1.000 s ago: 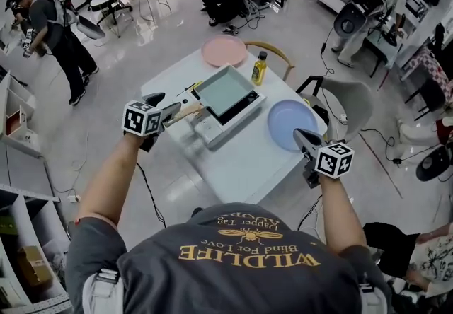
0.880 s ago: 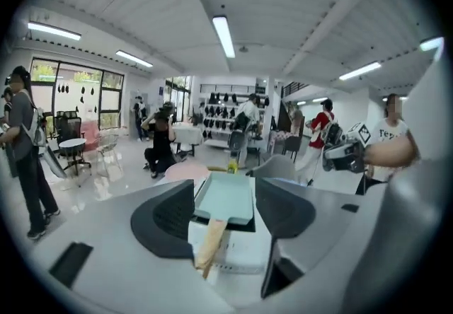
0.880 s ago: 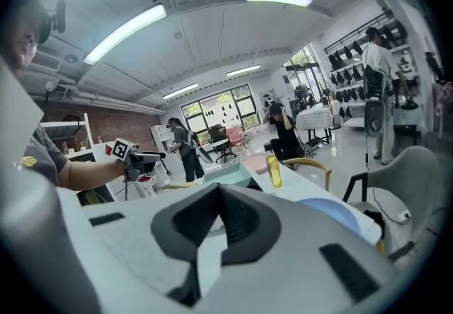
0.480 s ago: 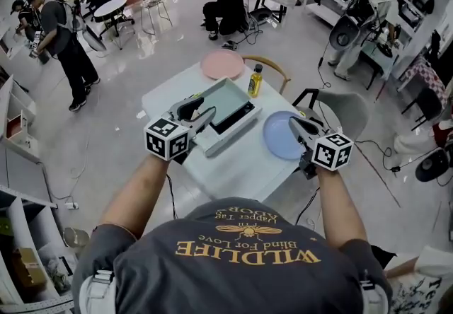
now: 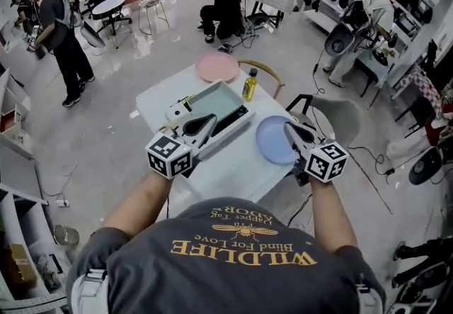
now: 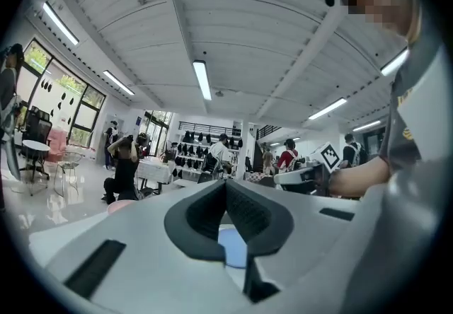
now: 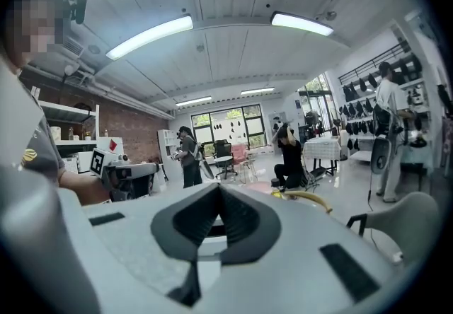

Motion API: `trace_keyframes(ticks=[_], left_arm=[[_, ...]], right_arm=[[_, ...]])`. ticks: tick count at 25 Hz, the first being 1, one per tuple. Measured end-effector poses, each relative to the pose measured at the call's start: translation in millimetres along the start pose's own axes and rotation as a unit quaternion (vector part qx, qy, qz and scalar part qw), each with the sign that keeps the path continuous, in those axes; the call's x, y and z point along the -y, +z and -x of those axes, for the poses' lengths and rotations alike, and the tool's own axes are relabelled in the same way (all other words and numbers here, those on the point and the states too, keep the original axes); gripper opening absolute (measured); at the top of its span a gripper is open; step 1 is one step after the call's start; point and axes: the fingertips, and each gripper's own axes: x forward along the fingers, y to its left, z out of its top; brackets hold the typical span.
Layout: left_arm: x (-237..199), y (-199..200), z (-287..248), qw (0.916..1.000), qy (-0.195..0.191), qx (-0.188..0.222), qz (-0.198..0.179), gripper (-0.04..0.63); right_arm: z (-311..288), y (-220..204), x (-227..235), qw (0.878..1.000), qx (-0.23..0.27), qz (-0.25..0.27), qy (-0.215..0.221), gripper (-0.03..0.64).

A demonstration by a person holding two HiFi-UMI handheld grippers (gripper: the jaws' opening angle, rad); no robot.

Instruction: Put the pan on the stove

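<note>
Both your grippers hung empty with jaws together, the left gripper (image 5: pixel 209 123) having just closed at the stove's (image 5: pixel 238 117) near side, on which the pan (image 5: pixel 214 99) sat, the right gripper (image 5: pixel 289 129) beside the blue plate (image 5: pixel 271 141).

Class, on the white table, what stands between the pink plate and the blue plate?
A yellow bottle with a dark cap stands there; the head view shows it.
</note>
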Motion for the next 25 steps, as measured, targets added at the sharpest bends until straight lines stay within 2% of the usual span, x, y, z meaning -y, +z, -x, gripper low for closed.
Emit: trace_keyframes(ticks=[9,25], left_arm=[[7,3,5,1.0,0.005,-0.002,-0.004,0.0],[9,-3,20,0.9998,0.015,-0.006,-0.015,0.0]], right_arm=[[8,-3,6,1.0,0.004,-0.017,-0.008,0.0],[10,-8,-7,1.0,0.0,-0.004,-0.007,0.0]])
